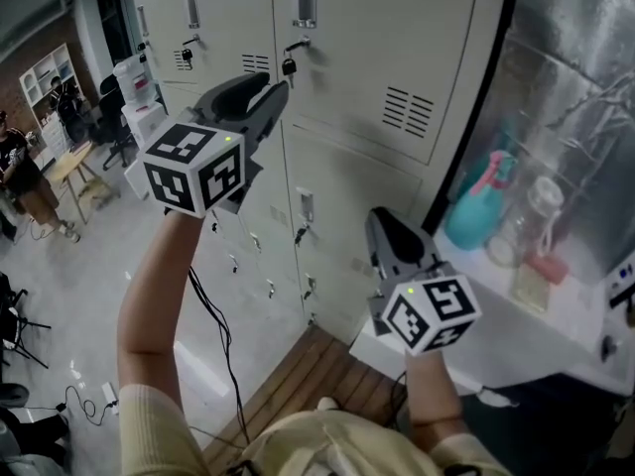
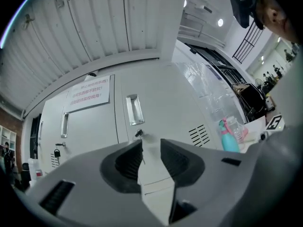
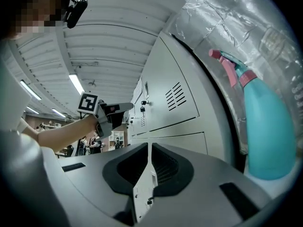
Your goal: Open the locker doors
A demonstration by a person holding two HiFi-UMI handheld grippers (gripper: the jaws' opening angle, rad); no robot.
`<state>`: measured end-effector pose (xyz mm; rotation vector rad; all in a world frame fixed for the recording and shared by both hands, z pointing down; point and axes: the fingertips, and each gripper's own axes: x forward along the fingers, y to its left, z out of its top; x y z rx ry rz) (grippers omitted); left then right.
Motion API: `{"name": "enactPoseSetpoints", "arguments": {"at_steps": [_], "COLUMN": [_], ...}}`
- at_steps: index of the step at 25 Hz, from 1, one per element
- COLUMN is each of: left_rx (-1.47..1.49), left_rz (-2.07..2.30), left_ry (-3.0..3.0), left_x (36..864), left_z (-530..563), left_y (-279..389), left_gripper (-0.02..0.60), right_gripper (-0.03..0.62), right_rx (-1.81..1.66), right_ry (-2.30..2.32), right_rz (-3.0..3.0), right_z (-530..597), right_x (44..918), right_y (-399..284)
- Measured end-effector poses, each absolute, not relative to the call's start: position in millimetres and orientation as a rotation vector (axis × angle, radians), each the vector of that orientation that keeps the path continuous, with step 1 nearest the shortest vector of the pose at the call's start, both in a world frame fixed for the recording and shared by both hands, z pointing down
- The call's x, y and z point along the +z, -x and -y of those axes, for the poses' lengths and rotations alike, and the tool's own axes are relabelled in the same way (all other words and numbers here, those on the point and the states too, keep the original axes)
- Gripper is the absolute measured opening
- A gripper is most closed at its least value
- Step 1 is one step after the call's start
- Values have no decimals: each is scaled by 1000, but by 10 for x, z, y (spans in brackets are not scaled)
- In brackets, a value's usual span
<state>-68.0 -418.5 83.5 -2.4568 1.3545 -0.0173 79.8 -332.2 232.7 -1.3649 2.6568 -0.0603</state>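
Lockers (image 1: pixel 397 58) of smooth grey steel, doors flush; left gripper (image 1: pixel 276 89) gapes empty by a key (image 1: pixel 289 65), right gripper (image 1: pixel 379 218) pinched shut.

the paper notice (image 2: pixel 88 91) on a locker door (image 2: pixel 94 126) carries red print, unreadable.

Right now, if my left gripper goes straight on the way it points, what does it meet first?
Most likely the locker door, just below its key lock. The left gripper points right at it, jaws apart with nothing between them. Depth is hard to judge.
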Motion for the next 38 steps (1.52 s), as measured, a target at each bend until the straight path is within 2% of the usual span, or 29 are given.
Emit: {"name": "enactPoseSetpoints", "arguments": {"at_steps": [28,31,38], "left_rx": [-179,-251,-261], "left_rz": [-1378,-1375,-1361], "left_ry": [2176,2155,2178], "left_x": [512,532,534], "left_z": [4872,4890,4835], "left_y": [578,590,591], "left_gripper": [106,80,71], "right_gripper": [7,7,7], "right_rx": [-145,-149,-142], "right_ry": [1346,1337,1336], "right_rz": [-2698,-2700,-2728], "right_z": [3690,3667,3556], "right_x": [2595,2607,2672], "right_y": [-689,-691,-629]}}
